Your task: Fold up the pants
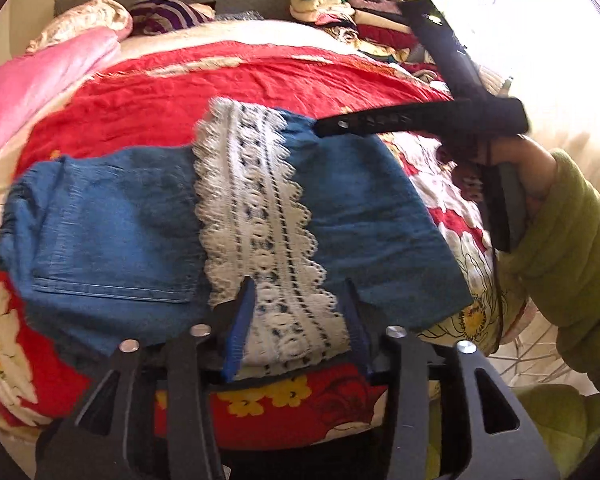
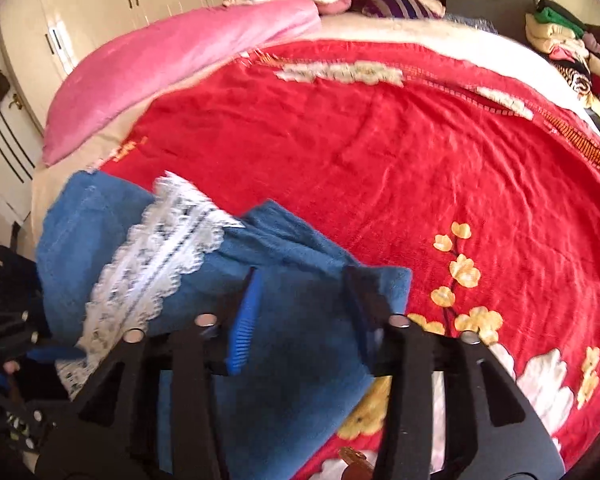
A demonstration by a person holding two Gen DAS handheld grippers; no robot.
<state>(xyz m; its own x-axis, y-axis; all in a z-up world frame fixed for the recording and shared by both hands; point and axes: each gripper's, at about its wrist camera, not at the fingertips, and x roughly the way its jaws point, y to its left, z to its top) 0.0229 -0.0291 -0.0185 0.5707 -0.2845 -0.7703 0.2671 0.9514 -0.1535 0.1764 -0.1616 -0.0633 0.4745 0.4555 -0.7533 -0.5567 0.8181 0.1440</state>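
Blue denim pants (image 1: 116, 220) with a white lace band (image 1: 256, 216) lie folded on a red flowered bedspread (image 1: 260, 80). My left gripper (image 1: 298, 312) is open just above the near edge of the lace band, holding nothing. My right gripper (image 1: 340, 124) shows in the left wrist view, hovering over the pants' far right corner, held by a hand in a green sleeve. In the right wrist view the right gripper (image 2: 304, 300) is open over the blue cloth (image 2: 300, 360), with the lace band (image 2: 156, 256) to its left.
A pink blanket (image 2: 172, 64) and pillows (image 1: 84, 20) lie at the bed's far left. A pile of folded clothes (image 1: 340, 12) sits at the far right corner. Cream wardrobe doors (image 2: 100, 4) stand beyond the bed. A bright window (image 1: 540, 40) is to the right.
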